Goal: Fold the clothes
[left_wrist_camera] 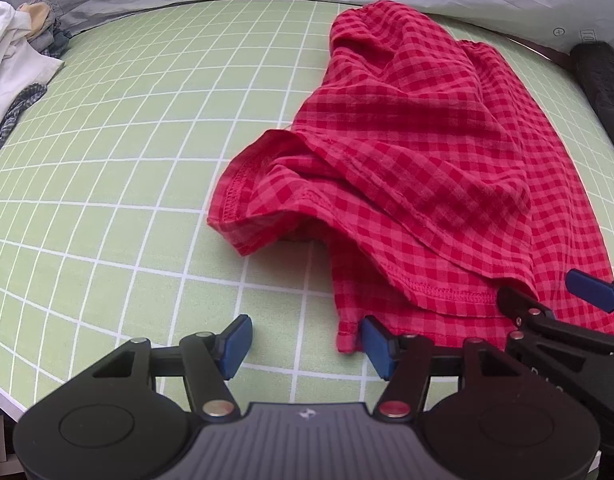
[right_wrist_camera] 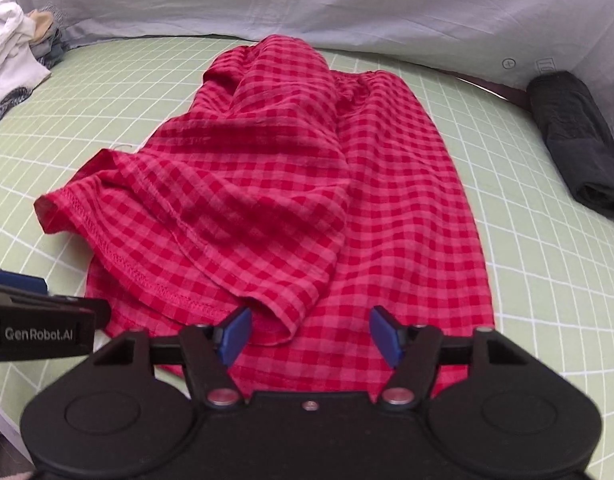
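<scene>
A red checked garment (left_wrist_camera: 419, 168) lies rumpled on the green grid mat (left_wrist_camera: 107, 160), its left part folded over the rest. It also shows in the right wrist view (right_wrist_camera: 307, 192). My left gripper (left_wrist_camera: 307, 346) is open and empty, low over the mat at the garment's near left corner. Its right pad (left_wrist_camera: 377, 346) is next to the hem. My right gripper (right_wrist_camera: 310, 336) is open and empty, just above the garment's near edge. It shows at the right in the left wrist view (left_wrist_camera: 547, 296).
A pile of white and dark clothes (left_wrist_camera: 15, 60) lies at the far left of the mat. A folded black garment (right_wrist_camera: 575, 140) lies at the far right. A pale blue sheet (right_wrist_camera: 347, 12) runs behind the mat.
</scene>
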The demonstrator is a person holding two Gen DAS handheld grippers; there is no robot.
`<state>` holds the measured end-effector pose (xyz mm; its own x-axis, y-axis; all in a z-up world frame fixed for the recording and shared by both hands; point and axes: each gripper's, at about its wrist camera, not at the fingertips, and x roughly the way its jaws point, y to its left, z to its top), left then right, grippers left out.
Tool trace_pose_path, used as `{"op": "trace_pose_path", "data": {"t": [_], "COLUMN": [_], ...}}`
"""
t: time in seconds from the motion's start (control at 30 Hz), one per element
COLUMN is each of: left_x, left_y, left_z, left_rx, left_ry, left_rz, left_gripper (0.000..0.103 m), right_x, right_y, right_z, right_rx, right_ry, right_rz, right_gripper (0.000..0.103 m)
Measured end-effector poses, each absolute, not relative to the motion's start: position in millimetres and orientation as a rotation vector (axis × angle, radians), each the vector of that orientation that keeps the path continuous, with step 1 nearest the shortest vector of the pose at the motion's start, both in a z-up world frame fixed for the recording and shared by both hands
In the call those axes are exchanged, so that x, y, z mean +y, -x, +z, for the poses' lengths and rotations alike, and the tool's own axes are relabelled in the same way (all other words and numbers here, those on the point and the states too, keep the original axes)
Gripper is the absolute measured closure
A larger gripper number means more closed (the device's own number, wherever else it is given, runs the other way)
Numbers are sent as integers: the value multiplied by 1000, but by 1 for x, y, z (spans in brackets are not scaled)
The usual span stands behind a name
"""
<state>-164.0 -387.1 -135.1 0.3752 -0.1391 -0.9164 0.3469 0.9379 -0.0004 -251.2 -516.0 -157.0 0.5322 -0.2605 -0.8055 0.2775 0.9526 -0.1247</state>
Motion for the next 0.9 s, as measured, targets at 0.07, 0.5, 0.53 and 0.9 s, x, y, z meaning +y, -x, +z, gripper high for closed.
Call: {"op": "trace_pose_path", "data": {"t": [0.07, 0.5, 0.53, 0.9], "left_x": [-387, -384, -384, -389], "left_y": [165, 169, 169, 175], "left_z": [-135, -135, -135, -132], "left_rx": [1146, 1136, 1135, 1136], "left_ry": [-210, -215, -217, -243], "left_rz": [-310, -260, -258, -245], "left_gripper": [41, 33, 33, 32], "right_x": [-517, -555, -559, -604], "right_y": [250, 304, 310, 343], "right_z": [-158, -99, -98, -141], "right_rx": [953, 726, 724, 885], "right_ry": [-11, -33, -20, -196], "right_rz": [-316, -437, -465, -612], "right_gripper": [54, 102, 102, 95]}}
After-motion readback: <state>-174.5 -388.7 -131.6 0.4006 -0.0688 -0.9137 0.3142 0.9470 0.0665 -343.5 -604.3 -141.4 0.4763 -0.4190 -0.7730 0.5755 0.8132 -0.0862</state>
